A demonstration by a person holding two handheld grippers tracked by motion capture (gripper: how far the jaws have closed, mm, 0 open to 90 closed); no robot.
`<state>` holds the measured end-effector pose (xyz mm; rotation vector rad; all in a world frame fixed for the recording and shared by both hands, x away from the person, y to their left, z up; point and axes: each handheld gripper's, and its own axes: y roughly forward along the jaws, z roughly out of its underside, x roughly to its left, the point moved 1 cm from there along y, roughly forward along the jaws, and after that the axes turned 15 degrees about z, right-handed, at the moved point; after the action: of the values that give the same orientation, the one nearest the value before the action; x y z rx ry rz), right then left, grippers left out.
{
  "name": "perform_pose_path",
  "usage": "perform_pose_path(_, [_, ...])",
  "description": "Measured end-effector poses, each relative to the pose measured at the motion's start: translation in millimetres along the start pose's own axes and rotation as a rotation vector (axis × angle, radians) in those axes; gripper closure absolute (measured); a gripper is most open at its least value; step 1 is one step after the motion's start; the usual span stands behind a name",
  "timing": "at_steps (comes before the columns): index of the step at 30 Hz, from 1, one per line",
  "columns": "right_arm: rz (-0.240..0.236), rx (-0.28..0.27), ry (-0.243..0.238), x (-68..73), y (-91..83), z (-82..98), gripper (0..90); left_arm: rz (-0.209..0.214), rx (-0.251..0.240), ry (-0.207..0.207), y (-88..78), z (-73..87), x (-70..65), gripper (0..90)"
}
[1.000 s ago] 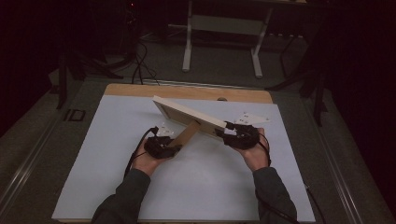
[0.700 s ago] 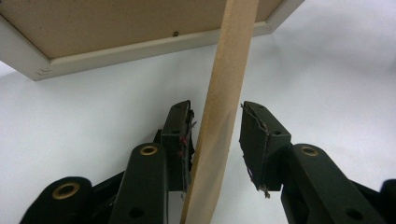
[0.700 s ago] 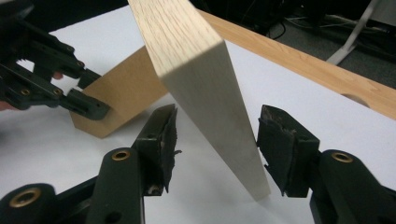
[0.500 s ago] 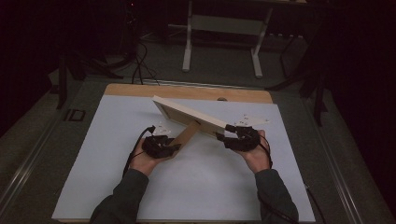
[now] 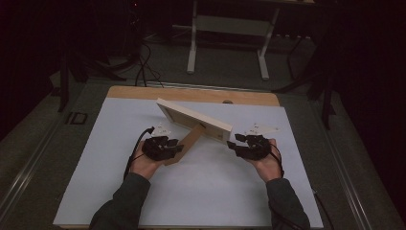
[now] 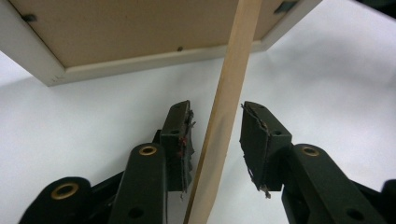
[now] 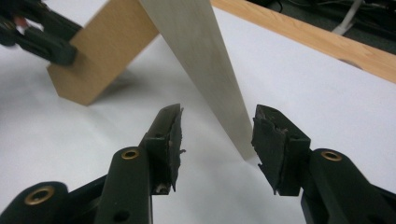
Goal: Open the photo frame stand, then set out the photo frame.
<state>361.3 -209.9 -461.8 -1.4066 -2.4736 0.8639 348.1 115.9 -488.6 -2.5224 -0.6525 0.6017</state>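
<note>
While tilted, the picture frame [image 5: 194,120] runs lengthwise from far-left to near-right.

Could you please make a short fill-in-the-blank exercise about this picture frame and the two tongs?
1. The picture frame stands on a ____ sheet.
2. The left tongs straddle the frame's brown ____.
3. The right tongs have just been closing, with the frame's pale ____ between the jaws, untouched.

Missing words: white; stand; edge

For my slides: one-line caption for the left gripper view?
Left gripper, jaws open around a picture frame's wooden stand.
</note>
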Motion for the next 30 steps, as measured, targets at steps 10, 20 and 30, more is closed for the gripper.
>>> perform_pose_path(10, [0.029, 0.047, 0.038, -11.7, 3.5, 7.8, 50.6, -0.005, -0.077, -0.031, -19.0, -8.1, 5.3, 66.4])
perform_pose_path(20, [0.084, 0.06, 0.071, -18.9, 6.9, 13.5, 49.9, -0.025, -0.119, -0.071, -27.6, -20.3, 9.6, 70.2])
perform_pose_path(30, [0.104, 0.014, 0.114, -20.2, 4.7, 4.3, 54.8, -0.071, -0.147, -0.091, -27.5, -32.1, 12.0, 79.5])
